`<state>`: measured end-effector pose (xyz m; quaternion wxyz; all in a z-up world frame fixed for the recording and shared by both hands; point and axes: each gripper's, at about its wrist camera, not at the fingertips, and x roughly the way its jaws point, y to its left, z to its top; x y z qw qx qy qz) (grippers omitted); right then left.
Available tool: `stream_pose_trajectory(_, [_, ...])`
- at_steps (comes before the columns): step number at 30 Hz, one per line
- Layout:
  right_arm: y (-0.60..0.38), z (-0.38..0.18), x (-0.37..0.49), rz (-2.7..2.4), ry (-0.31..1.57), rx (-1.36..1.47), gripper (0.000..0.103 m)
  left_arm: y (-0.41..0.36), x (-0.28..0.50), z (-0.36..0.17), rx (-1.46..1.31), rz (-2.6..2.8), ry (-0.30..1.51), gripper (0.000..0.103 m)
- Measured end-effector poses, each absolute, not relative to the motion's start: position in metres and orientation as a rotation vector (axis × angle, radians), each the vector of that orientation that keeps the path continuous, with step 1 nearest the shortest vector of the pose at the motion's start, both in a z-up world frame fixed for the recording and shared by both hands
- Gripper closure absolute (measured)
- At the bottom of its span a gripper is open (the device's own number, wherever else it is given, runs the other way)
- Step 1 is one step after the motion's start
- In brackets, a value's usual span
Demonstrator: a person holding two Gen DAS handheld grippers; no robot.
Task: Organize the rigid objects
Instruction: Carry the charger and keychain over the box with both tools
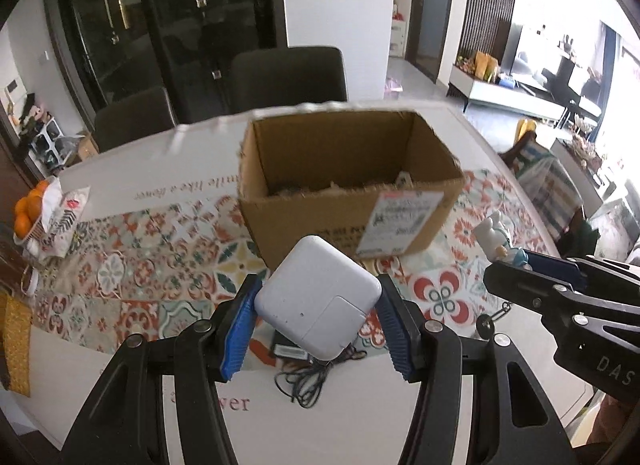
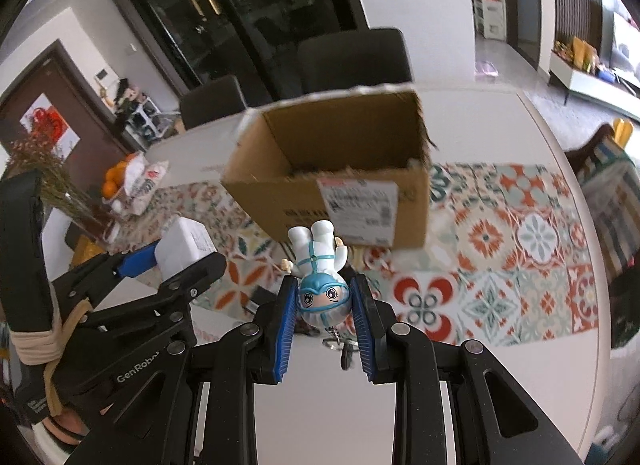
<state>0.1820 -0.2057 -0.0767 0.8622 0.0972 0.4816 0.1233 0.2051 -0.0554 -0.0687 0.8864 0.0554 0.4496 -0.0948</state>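
Observation:
My left gripper (image 1: 318, 299) is shut on a white square power adapter (image 1: 318, 301) and holds it above the table, in front of an open cardboard box (image 1: 348, 185). My right gripper (image 2: 325, 297) is shut on a small white and blue figurine keychain (image 2: 322, 269), held head down with its key ring hanging below. The box (image 2: 332, 169) stands just beyond it. The right gripper (image 1: 520, 277) with the figurine (image 1: 494, 237) shows at the right of the left wrist view. The left gripper (image 2: 168, 261) with the adapter (image 2: 186, 245) shows at the left of the right wrist view.
A patterned runner (image 1: 132, 277) crosses the white round table (image 1: 360, 417). A dark device with a tangled black cable (image 1: 308, 377) lies under the adapter. A basket of oranges and a bag (image 1: 44, 217) sit far left. Dark chairs (image 1: 288, 77) stand behind the table.

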Motion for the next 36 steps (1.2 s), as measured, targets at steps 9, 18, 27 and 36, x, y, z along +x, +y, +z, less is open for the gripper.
stream_pose_trajectory(9, [-0.191, -0.049, 0.206, 0.291, 0.945, 0.198, 0.075, -0.044, 0.226, -0.035, 0.142, -0.178, 0.859, 0.046])
stream_pose_trajectory(18, [-0.186, -0.029, 0.239, 0.312, 0.899, 0.183, 0.075, -0.049, 0.253, -0.012, 0.133, -0.215, 0.833, 0.046])
stream_pose_trajectory(27, [-0.185, -0.02, 0.278, 0.294, 0.897, 0.15, 0.075, -0.052, 0.293, -0.004, 0.127, -0.214, 0.851, 0.046])
stream_pose_trajectory(36, [-0.187, -0.031, 0.316, 0.261, 0.952, 0.133, 0.075, -0.059, 0.332, -0.02, 0.139, -0.216, 0.912, 0.046])
